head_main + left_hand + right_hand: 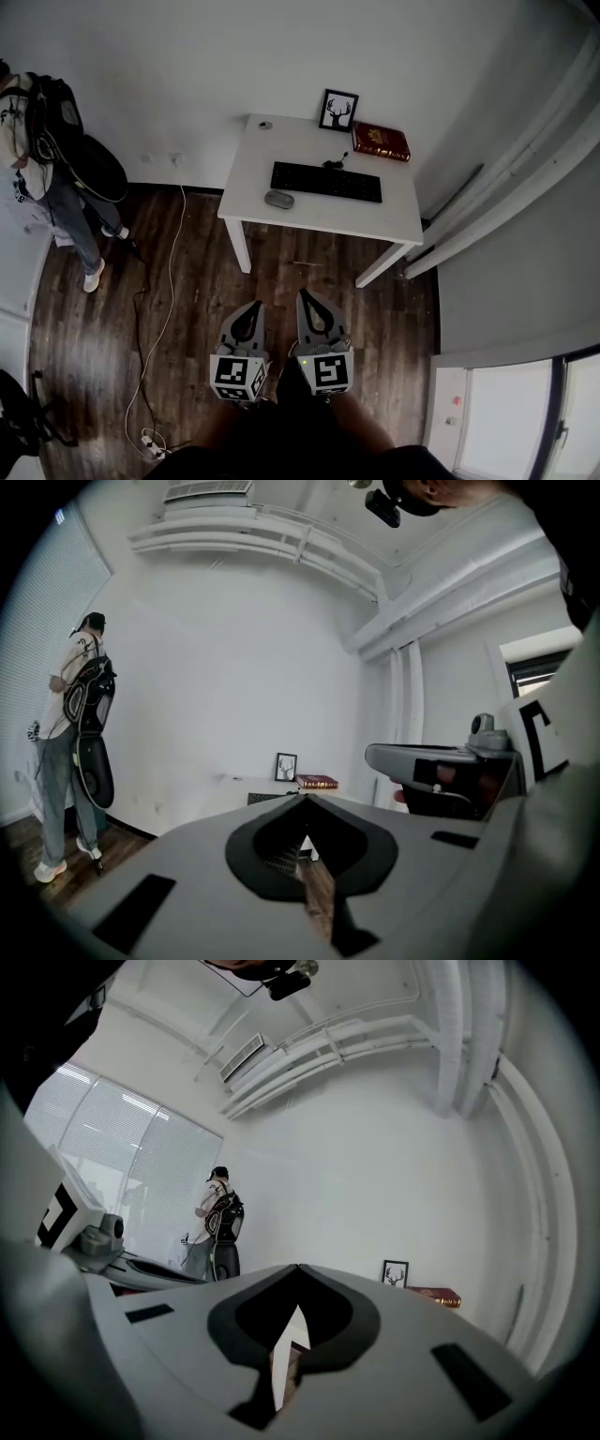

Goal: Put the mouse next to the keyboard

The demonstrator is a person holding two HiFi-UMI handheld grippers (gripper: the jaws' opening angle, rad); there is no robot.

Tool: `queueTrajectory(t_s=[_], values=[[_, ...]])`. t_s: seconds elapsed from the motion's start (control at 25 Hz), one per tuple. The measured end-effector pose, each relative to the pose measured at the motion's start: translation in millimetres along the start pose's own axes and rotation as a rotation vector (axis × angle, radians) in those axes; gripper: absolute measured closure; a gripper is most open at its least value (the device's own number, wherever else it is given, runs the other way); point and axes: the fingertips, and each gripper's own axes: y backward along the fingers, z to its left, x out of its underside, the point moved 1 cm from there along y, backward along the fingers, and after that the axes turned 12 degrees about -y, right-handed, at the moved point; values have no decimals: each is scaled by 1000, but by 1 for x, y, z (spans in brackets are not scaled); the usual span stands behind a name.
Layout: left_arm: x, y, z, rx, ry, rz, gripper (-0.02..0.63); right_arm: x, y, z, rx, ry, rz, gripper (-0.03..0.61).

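Mouse (pixel 278 199) is lying on the desk (pixel 309 141) just below the keyboard's (pixel 326 182) left end, upper middle of frame, while the left tool (pixel 251 312) and right tool (pixel 309 306) are hanging at lower centre, jaws pressed together and empty, probably because neither is reaching it yet.

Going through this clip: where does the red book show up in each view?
Head view: book at the far right corner of the table.
Left gripper view: book near centre, small, just above the jaw tips.
Right gripper view: book low, right of centre.
Shared landmark: the deer picture, just left of the book in all three.
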Motion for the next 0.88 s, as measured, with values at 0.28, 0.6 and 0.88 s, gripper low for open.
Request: queueTrajectory(t_s=[0.28, 0.6, 0.88], values=[[-20, -93, 2, 1, -18, 33, 614, -15, -60, -80, -1, -52, 0, 558], [-25, -163, -8, 28, -37, 92, 614, -4, -97, -142, -11, -99, -8, 558], [-13, -200, -2, 28, -25, 129, 614, 16, -118, -164, -33, -95, 47, 558]])
